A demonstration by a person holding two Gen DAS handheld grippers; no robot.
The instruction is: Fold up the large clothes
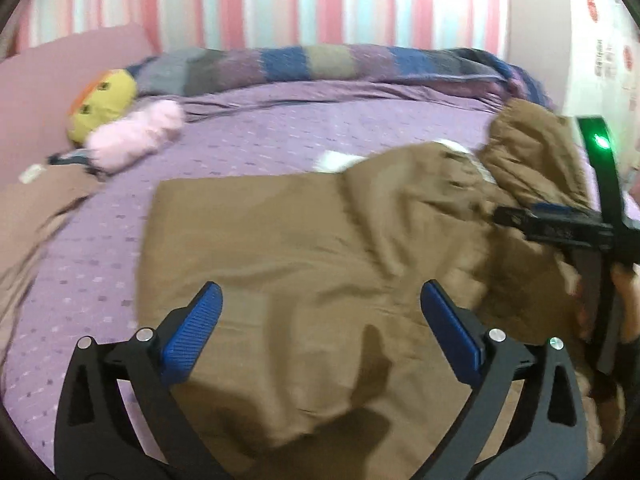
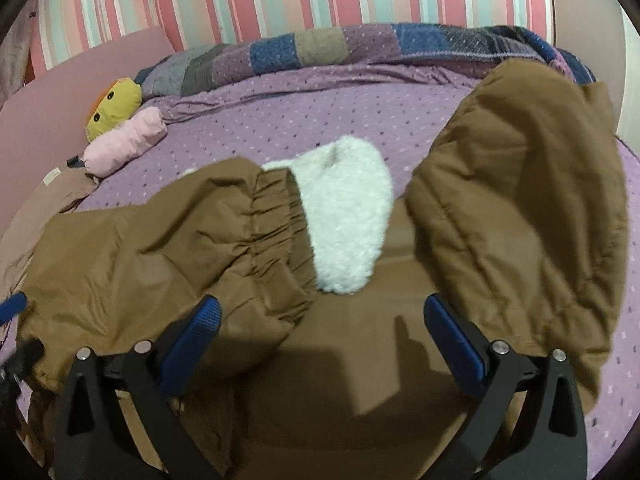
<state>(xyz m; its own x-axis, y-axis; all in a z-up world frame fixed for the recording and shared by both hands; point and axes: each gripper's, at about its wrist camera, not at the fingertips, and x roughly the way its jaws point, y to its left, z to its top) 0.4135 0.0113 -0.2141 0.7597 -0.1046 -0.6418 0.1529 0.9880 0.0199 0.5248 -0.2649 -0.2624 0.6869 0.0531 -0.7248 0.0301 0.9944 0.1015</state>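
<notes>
Left gripper (image 1: 320,320) and right gripper (image 2: 320,332) (both released) above brown coat (image 1: 280,220).

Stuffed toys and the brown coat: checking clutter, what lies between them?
Only bare purple bedspread between toys and coat, in the right wrist view.

My bed (image 2: 304,120) wears a purple dotted sheet. On it lies the brown coat (image 2: 160,256), its white fleece lining (image 2: 348,216) turned out. A patchwork quilt (image 2: 320,46) is bunched along the far edge. Far left sit a yellow plush (image 2: 114,104) and, touching it, a pink plush (image 2: 124,140), beside a pink pillow (image 2: 60,92).
</notes>
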